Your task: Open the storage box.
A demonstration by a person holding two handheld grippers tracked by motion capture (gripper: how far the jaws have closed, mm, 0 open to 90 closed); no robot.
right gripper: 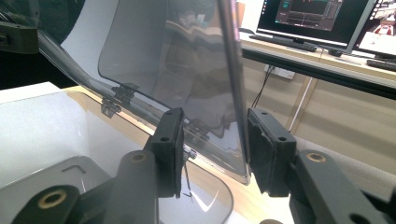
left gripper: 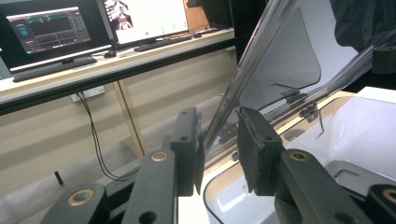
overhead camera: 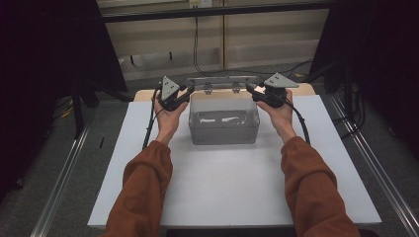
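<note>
A clear plastic box (overhead camera: 224, 126) stands at the back middle of the white board (overhead camera: 222, 187). Its hinged lid (overhead camera: 222, 80) is raised nearly upright at the box's far edge. My left gripper (overhead camera: 189, 90) grips the lid's left side edge, and my right gripper (overhead camera: 249, 89) grips its right side edge. In the left gripper view the lid (left gripper: 285, 60) runs up between the jaws of the left gripper (left gripper: 219, 144), which is shut on its edge. In the right gripper view the lid (right gripper: 163, 56) passes between the jaws of the right gripper (right gripper: 215, 149), with its edge against the right-hand pad. The box looks empty.
The white board lies on a wooden table whose far edge (overhead camera: 306, 89) shows behind the box. Metal rails (overhead camera: 64, 173) run along the floor on both sides. A bench with monitors (left gripper: 46, 28) and cables stands beyond the table. Black curtains flank the space.
</note>
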